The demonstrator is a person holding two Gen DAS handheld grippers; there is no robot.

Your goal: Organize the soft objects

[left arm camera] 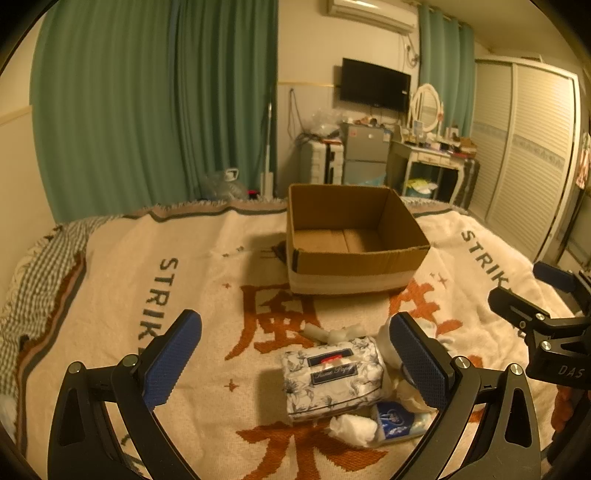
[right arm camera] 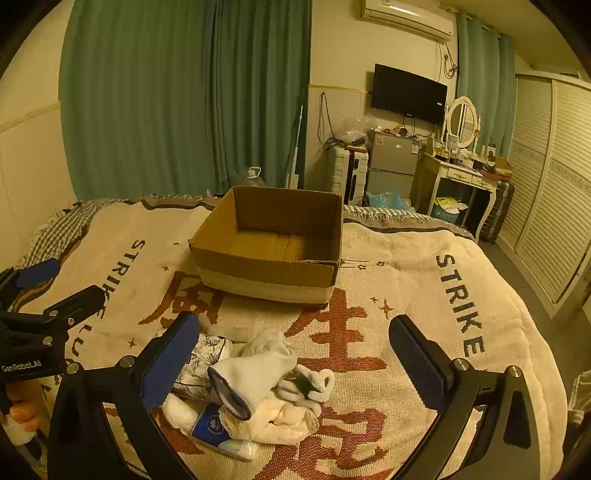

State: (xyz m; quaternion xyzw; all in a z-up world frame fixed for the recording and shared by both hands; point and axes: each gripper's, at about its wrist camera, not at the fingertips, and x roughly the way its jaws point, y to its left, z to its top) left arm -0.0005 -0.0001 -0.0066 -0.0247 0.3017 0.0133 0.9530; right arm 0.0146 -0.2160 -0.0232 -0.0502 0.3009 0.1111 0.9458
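Where the bed fills the lower half of both views, a cream woven blanket (left arm camera: 207,266) with rust characters and dark lettering covers it. Cardboard box (left arm camera: 351,236): centre of frame, open-topped, nothing visible inside, standing on the blanket beyond the pile.

Soft objects, low centre of each view, heaped together on the blanket:
- floral tissue pack (left arm camera: 332,380), lying flat, between the left claw's fingers in the left wrist view;
- white sock (right arm camera: 255,369), draped over the heap, its cuff toward the camera;
- cream cloth (right arm camera: 273,421) under the sock;
- small white item with a green patch (right arm camera: 308,384), touching the sock's right side;
- blue-and-white packet (right arm camera: 218,428) at the heap's near edge.

Left gripper (left arm camera: 295,365): fingers spread wide, holding nothing, above the tissue pack. Right gripper (right arm camera: 295,365): likewise spread wide and holding nothing, over the sock heap.

Background, upper part of frame: green curtains (right arm camera: 184,96), wall television (right arm camera: 408,94), air conditioner (right arm camera: 406,16), small fridge (right arm camera: 393,153), dressing table with oval mirror (right arm camera: 461,122), louvred wardrobe (right arm camera: 554,177) at right edge.

Nothing stands between pile and box.
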